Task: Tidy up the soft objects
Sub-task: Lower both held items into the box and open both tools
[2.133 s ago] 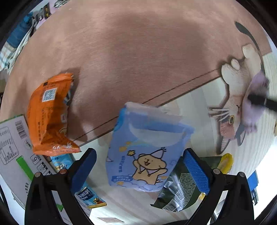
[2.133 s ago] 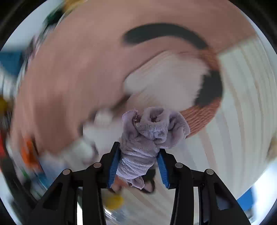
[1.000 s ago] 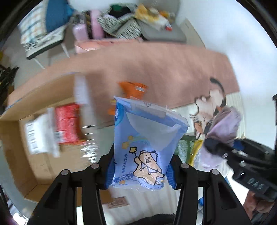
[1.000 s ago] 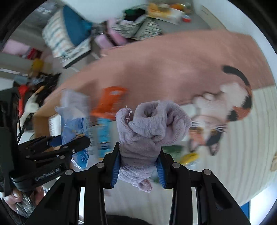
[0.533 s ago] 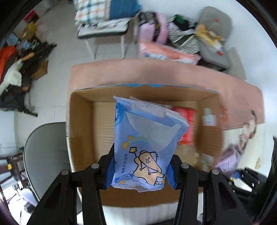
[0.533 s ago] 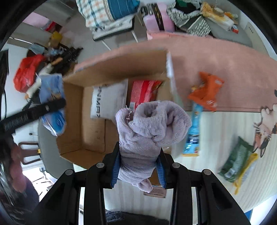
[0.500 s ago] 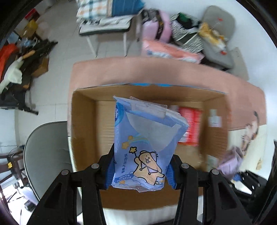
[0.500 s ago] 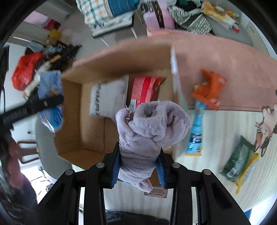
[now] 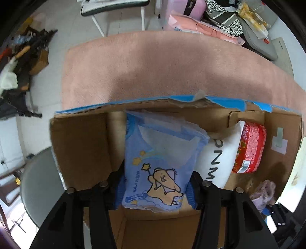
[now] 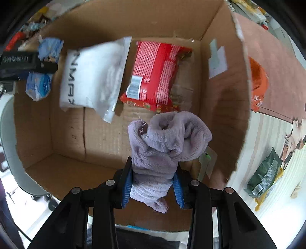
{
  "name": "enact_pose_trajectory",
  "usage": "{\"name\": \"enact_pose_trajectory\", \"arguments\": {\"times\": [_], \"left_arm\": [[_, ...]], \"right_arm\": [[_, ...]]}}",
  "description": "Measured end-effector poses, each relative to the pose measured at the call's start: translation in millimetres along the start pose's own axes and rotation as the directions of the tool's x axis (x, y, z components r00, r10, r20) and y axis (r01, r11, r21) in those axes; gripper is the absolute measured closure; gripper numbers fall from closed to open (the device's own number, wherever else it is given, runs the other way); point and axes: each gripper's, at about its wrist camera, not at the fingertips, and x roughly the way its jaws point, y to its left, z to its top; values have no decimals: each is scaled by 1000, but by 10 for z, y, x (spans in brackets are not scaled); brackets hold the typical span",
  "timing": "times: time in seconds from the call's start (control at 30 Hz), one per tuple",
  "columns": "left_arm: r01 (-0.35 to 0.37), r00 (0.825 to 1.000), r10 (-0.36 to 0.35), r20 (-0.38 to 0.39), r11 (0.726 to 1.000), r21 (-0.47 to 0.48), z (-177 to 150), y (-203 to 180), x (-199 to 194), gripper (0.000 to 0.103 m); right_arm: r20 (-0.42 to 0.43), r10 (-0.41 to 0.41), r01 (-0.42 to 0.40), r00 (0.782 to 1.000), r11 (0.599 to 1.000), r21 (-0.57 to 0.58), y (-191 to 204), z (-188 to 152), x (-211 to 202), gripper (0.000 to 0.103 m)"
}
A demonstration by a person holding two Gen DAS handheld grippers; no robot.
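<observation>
**Around your workspace**

You have a pink rug [image 9: 172, 63] beyond the box, with a white-legged chair [image 9: 114, 11] and a pile of pink bags and clothes [image 9: 206, 21] behind it. Left of you sits a grey round seat [image 9: 38, 183]; dark clutter [image 9: 21, 63] lies on the tiled floor [image 9: 49, 99].

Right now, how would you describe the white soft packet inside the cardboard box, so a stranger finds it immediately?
Look into the open brown cardboard box. On its floor two packets lie side by side; the white plastic packet with large grey letters is left of the red printed snack bag. It alone is white.
</observation>
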Motion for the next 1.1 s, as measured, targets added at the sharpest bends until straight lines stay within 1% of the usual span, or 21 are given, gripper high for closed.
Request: {"name": "enact_pose_trajectory", "arguments": {"times": [0.07,0.13,0.2,0.27,0.37,0.4,0.43,0.47,0.5,0.57,0.63,0.73,0.87,1.0,1.1], "left_arm": [[33,999,-33,-13,999,-21,-2,26,1,49],[53,999,-53,-8,998,-30,8,46,-19,40],[59,998,-59,16,998,-20,-3,44,-84,22],[42,999,-41,34,999,-14,-34,47,-151,11],[52,997,-51,52,999,-10,-110,85,-253,9],[55,997,-55,57,998,-9,-147,82,-278,5],[60,996,-59,64,998,-8,-195,99,-315,2],[62,995,-61,76,998,-6,-245,104,-355,2],[63,994,-63,91,998,-2,-290,101,-387,2],[60,991,-61,121,998,9,-390,90,-458,2],[41,985,-43,168,999,20,-550,59,-567,2],[26,970,-33,239,999,31,-847,9,-725,2],[14,950,-27,313,999,44,-1268,-70,-906,2],[10,928,-19,372,1000,26,-1608,-66,-1065,2],[10,919,-17,394,1000,22,-1799,-92,-1160,2]], "right_arm": [[-12,-2,2,1000,1000,6,12,26,12,50],[-4,3,-3,1000,1000,14,59,56,-22,27],[-3,18,-18,1000,1000,24,53,60,-54,24],[4,10,-10,1000,1000,28,67,64,-126,24],[17,2,-2,1000,999,35,69,49,-205,24],[26,0,-1,1000,999,41,63,39,-237,23],[39,-1,-1,999,999,50,47,23,-260,17],[58,-4,1,998,998,60,36,3,-306,11],[78,-5,0,997,998,68,20,-19,-351,1],[124,-11,0,992,996,85,-10,-80,-443,0],[158,-24,10,987,996,93,-22,-147,-527,0],[223,-47,24,974,994,105,-16,-290,-664,0],[294,-46,13,955,994,113,-32,-546,-917,0],[351,-53,16,935,994,107,3,-815,-1023,0],[377,-24,-12,926,996,93,4,-1007,-1126,0]]}}
